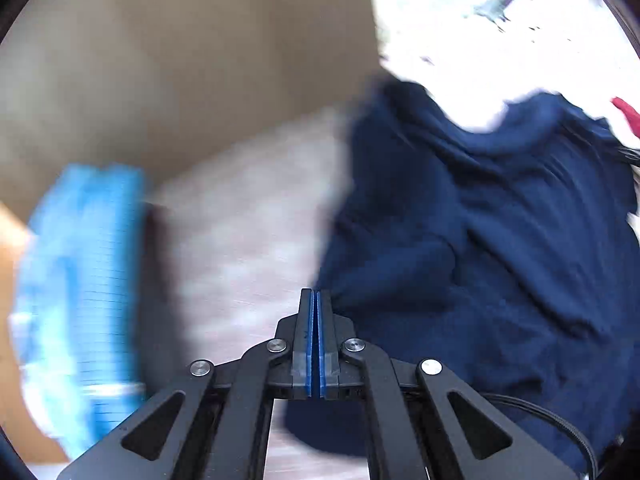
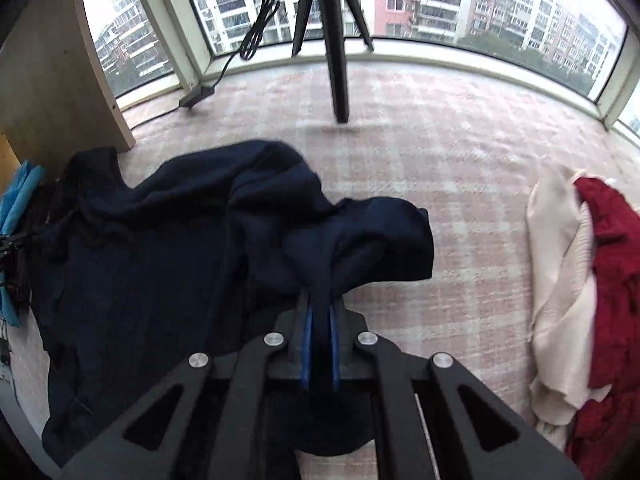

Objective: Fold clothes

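— Left gripper (image 1: 317, 294)?
— Pads pressed together, pinching nothing visible; the navy garment (image 1: 480, 220) spreads from 1 to 4 o'clock, its edge touching the right finger. A blurred blue cloth (image 1: 84, 280) sits at 9 o'clock.
— Right gripper (image 2: 320, 304)?
— Clamped on a bunched fold of the navy garment (image 2: 160, 272), which sprawls toward 9 o'clock on the checked carpet (image 2: 460, 152) — cream cloth (image 2: 556, 280) and red cloth (image 2: 616, 280) piled at 3 o'clock, tripod (image 2: 334, 40) at 12.

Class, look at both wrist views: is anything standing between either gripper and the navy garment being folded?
Nothing visible does. The right gripper already pinches a fold of the navy garment. The left gripper is shut at the garment's edge; whether it holds cloth is unclear.
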A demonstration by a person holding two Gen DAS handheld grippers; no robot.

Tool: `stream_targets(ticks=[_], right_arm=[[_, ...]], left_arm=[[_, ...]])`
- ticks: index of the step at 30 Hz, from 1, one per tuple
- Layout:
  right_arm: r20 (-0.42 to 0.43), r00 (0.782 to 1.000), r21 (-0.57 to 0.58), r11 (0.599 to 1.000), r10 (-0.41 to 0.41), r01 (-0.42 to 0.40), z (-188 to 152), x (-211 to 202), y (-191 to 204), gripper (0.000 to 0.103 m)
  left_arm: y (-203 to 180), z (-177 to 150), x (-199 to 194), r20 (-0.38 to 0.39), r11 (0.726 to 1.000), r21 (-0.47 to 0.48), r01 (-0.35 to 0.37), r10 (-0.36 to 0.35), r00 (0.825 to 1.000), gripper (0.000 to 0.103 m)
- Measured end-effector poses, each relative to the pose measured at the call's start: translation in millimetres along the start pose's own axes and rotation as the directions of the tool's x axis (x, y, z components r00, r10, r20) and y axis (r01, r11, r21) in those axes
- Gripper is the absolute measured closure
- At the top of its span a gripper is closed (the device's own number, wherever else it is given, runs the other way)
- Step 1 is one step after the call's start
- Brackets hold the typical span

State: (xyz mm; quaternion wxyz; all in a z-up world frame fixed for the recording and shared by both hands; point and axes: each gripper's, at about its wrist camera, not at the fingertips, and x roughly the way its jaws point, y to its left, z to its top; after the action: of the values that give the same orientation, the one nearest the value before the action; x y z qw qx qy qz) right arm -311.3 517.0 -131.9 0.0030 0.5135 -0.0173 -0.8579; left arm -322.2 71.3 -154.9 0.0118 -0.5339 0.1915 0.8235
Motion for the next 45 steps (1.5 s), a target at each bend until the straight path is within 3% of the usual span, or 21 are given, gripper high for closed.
stream_targets(ticks=[1,3,5,6,9,11,13,17,20,22,24,26,28,32,35,38,39,40,42,45], right_arm=[[0.025,0.998,0.022,0.998,-0.053,0.052,3.8,-6.4,-7.3,0.096],[0.016,0.991,0.092,0.987,-0.134,0.132,10.1,-8.9,-26.1,0.090],[-0.030,0.990,0.139,0.980,-0.136,0.139,7.3,-12.5,-39.2,0.081],[-0.035,0.993,0.157,0.981,-0.113,0.118,3.1,-18.2,-43.3,0.081],[-0.004,0.999,0.160,0.986,0.042,-0.041,-21.5,-48.5,-42.5,0.081],[0.005,0.993,0.126,0.985,0.121,-0.121,-44.2,-71.4,-38.3,0.081],[0.026,0.985,0.083,0.981,0.173,-0.175,-71.1,-95.7,-31.6,0.081],[0.090,0.970,0.058,0.971,0.226,-0.231,-121.2,-153.4,-32.5,0.081],[0.150,0.939,0.112,0.938,0.310,-0.328,-155.5,-201.8,-52.1,0.079],[0.139,0.931,0.086,0.933,0.336,-0.350,-182.8,-221.2,-49.6,0.054],[0.108,0.945,0.049,0.948,0.307,-0.314,-212.5,-228.9,-34.7,0.048],[0.048,0.955,0.015,0.956,0.293,-0.294,-241.0,-220.3,-14.1,0.048],[-0.025,0.958,-0.017,0.958,0.287,-0.287,-268.3,-202.8,8.5,0.048],[-0.139,0.943,-0.055,0.948,0.303,-0.313,-299.5,-159.7,42.4,0.048],[-0.179,0.934,-0.054,0.945,0.308,-0.322,-310.2,-137.6,53.0,0.048],[-0.203,0.942,-0.057,0.957,0.268,-0.285,-313.6,-120.1,57.4,0.049],[-0.212,0.941,-0.051,0.959,0.264,-0.280,-314.6,-115.8,57.4,0.052],[-0.217,0.937,-0.046,0.956,0.272,-0.288,-315.8,-113.3,57.1,0.072],[-0.234,0.931,-0.044,0.953,0.282,-0.299,-317.4,-110.8,56.4,0.097],[-0.177,0.937,-0.033,0.950,0.300,-0.310,-311.8,-125.2,46.1,0.099]], left_arm=[[10.0,2.2,-2.7,0.002,0.995,-0.015,-0.098,0.098,0.995,0.102],[21.1,2.0,-4.0,-0.017,0.966,-0.022,-0.259,0.258,0.966,0.094],[27.4,-1.5,-6.8,-0.036,0.929,-0.021,-0.369,0.368,0.929,0.091],[27.4,-6.8,-13.9,-0.030,0.938,-0.032,-0.346,0.345,0.938,0.081],[23.0,-35.0,-44.4,0.005,0.985,-0.060,-0.161,0.161,0.987,0.078],[17.5,-58.9,-66.3,0.025,0.997,-0.052,-0.049,0.051,0.998,0.078],[8.2,-86.4,-88.8,0.048,0.999,-0.021,0.045,-0.044,0.998,0.078],[-4.3,-135.4,-120.3,0.062,0.987,-0.029,0.158,-0.156,0.986,0.078],[13.0,-173.5,-142.5,0.060,0.963,-0.094,0.252,-0.247,0.967,0.079],[12.5,-199.1,-150.6,0.034,0.952,-0.082,0.294,-0.292,0.956,0.079],[4.8,-223.8,-155.4,0.000,0.943,-0.057,0.327,-0.328,0.945,0.077],[-19.2,-247.0,-154.5,-0.055,0.925,-0.026,0.380,-0.381,0.923,0.076],[-56.1,-264.1,-149.0,-0.096,0.889,0.015,0.457,-0.454,0.886,0.076],[-124.4,-280.3,-142.6,-0.159,0.830,0.107,0.547,-0.529,0.833,0.075],[-154.1,-283.1,-139.4,-0.189,0.817,0.152,0.556,-0.528,0.828,0.075],[-170.0,-282.6,-131.1,-0.208,0.813,0.191,0.550,-0.514,0.832,0.079],[-171.6,-281.9,-128.2,-0.210,0.811,0.189,0.553,-0.517,0.830,0.093],[-172.0,-281.1,-125.0,-0.218,0.809,0.179,0.560,-0.522,0.824,0.103],[-164.5,-278.2,-124.0,-0.208,0.810,0.144,0.568,-0.537,0.818,0.103],[-140.5,-271.3,-130.2,-0.156,0.816,0.071,0.574,-0.559,0.814,0.103]])
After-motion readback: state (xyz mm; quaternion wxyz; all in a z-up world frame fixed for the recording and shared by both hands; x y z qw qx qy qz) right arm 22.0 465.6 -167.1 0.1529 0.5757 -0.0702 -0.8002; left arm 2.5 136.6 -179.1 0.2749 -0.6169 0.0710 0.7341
